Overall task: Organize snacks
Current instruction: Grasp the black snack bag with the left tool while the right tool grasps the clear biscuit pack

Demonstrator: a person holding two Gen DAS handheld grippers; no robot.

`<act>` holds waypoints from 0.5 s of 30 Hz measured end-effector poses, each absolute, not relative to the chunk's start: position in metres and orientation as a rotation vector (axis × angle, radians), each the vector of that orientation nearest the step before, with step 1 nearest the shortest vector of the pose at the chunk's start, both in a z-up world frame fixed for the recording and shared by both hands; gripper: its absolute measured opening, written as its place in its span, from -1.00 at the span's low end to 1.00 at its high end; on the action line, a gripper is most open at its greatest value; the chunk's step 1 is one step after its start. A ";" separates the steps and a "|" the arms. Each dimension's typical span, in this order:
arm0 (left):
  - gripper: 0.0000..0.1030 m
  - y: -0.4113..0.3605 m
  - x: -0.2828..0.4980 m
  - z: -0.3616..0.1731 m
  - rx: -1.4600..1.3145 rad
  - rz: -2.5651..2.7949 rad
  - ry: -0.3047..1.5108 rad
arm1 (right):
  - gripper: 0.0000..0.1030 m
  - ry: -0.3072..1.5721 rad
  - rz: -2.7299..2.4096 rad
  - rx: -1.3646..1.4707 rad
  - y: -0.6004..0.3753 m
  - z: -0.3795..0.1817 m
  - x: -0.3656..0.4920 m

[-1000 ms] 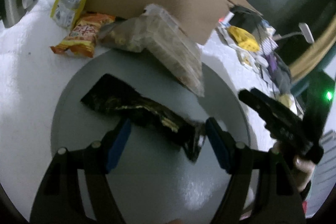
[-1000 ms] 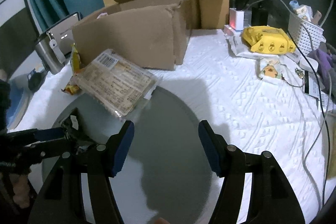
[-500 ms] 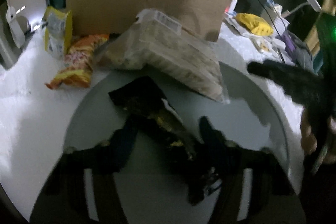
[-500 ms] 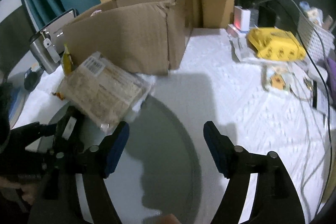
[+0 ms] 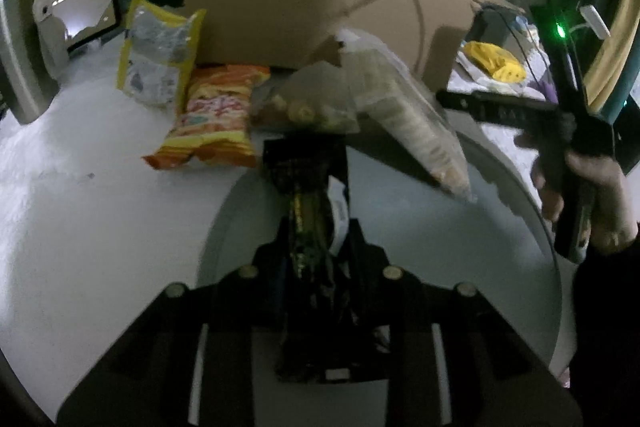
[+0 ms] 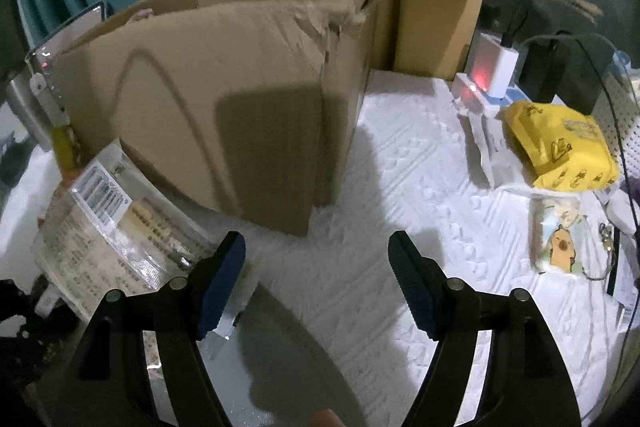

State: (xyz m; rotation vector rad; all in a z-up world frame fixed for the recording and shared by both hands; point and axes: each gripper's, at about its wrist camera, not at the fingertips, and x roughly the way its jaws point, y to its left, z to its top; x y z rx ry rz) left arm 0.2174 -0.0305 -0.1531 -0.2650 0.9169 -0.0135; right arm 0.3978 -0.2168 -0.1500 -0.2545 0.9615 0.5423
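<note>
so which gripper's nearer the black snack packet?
Left. The left gripper is shut on the black snack packet above the grey tray; the right gripper is open, facing the cardboard box.

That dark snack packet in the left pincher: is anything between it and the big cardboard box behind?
Yes. The left gripper is shut on the dark packet. Between it and the cardboard box lie a clear bag of snacks and a long clear cracker pack leaning toward the box wall.

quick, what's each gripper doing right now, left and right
Left gripper: shut on the black snack packet.
Right gripper: open, nothing between its fingers.
</note>
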 end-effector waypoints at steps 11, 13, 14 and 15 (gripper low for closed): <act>-0.50 -0.009 0.194 -0.150 -0.295 -0.020 0.881 | 0.49 1.014 0.598 -0.370 -0.200 -0.159 0.316; -0.51 -0.004 0.188 -0.148 -0.297 -0.019 0.873 | 0.49 1.015 0.612 -0.381 -0.196 -0.156 0.304; -0.50 -0.002 0.186 -0.147 -0.297 -0.017 0.867 | 0.49 1.007 0.609 -0.378 -0.195 -0.154 0.299; -0.50 0.002 0.182 -0.145 -0.297 -0.014 0.860 | 0.50 0.992 0.598 -0.363 -0.196 -0.150 0.294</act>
